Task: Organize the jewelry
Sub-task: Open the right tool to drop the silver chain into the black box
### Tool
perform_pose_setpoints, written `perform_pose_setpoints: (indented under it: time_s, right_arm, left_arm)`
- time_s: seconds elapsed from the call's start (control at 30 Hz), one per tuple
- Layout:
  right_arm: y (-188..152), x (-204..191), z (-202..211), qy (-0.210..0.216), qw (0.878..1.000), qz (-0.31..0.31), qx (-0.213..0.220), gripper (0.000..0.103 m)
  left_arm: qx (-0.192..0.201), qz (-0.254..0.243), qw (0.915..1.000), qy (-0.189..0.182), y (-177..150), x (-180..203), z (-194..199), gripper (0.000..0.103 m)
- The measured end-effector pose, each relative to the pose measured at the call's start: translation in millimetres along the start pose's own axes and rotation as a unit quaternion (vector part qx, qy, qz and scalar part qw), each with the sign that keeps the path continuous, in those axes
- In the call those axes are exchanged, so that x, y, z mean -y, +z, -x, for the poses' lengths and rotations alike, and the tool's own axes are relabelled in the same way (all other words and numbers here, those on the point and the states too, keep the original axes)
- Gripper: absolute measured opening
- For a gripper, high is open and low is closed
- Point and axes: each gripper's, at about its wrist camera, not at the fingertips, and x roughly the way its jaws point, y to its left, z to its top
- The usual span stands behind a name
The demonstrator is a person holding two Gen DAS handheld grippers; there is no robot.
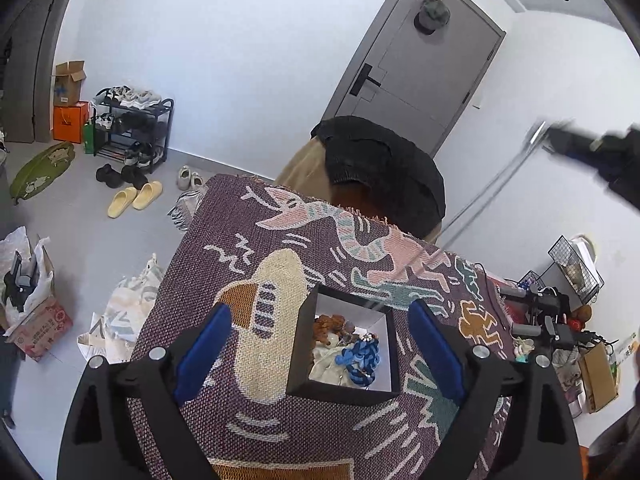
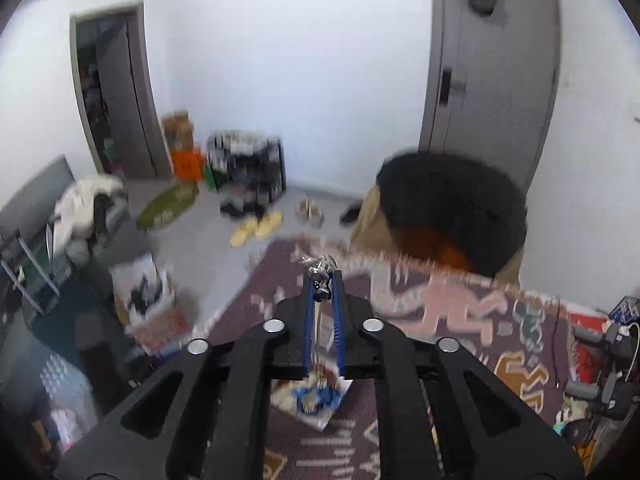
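Observation:
A black box with a white inside [image 1: 302, 348] stands on the patterned purple cloth [image 1: 240, 224] and holds a pile of jewelry, with blue beads [image 1: 362, 356] and orange-brown pieces [image 1: 330, 326]. My left gripper [image 1: 320, 348] is open, its blue pads on either side of the box. My right gripper [image 2: 322, 280] is shut on a silver chain necklace [image 2: 319, 270] and holds it high above the box [image 2: 316, 400]. In the left wrist view the right gripper [image 1: 592, 148] is blurred at upper right, with the chain [image 1: 480, 196] hanging down to the box.
A chair with a black garment [image 1: 384, 172] stands behind the table. A grey door [image 1: 416, 64] is behind it. A shoe rack [image 1: 132, 128], slippers and boxes lie on the floor at left. Cluttered gear and a wire basket [image 1: 576, 264] sit at right.

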Motion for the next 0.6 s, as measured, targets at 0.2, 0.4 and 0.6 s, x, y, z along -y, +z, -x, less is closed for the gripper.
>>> perform_pose_setpoints:
  time_s: [0.2, 0.4, 0.6]
  right_arm:
    - [-23, 8, -6, 0.011, 1.0, -0.016, 0.003, 0.077]
    - [-45, 29, -3, 0.023, 0.999, -0.034, -0.003, 0.078]
    - [-86, 68, 6, 0.018, 0.997, -0.07, 0.0, 0.09]
  left_arm:
    - [0.014, 0.004, 0.9998, 0.011, -1, -6, 9, 0.092]
    - [0.02, 0.0, 0.9997, 0.017, -1, -4, 11, 0.094]
    - [0.024, -0.016, 0.9996, 0.008, -6, 11, 14, 0.095]
